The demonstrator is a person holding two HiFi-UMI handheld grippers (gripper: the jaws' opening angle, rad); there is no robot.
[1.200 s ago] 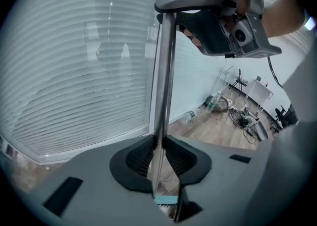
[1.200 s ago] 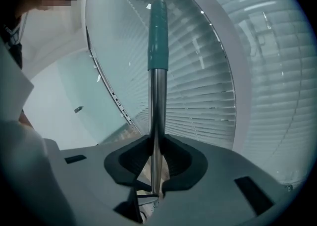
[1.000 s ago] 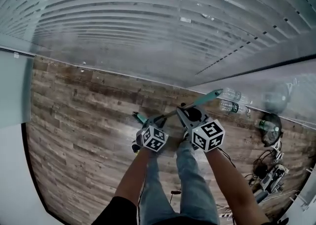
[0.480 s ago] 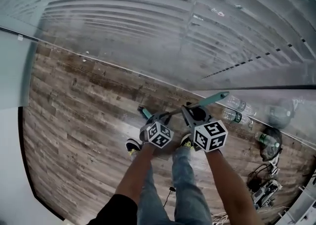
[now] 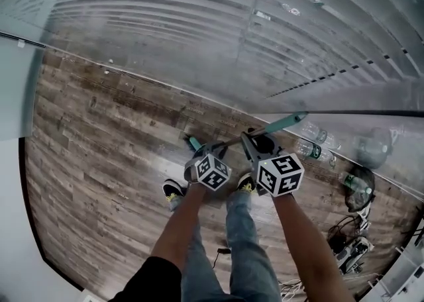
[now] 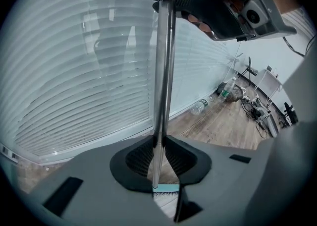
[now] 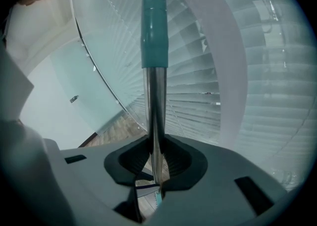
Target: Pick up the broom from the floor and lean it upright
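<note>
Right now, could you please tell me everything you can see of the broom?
The broom has a shiny metal-looking pole, a teal grip sleeve at its top end and a teal head with pale bristles. Both grippers are shut on the pole: the left gripper nearer the head, the right gripper nearer the grip. It slants before the window blinds; whether the bristles touch the floor is unclear.

no legible text or numbers anywhere; labels on the bottles (image 5: 310, 150) too small
</note>
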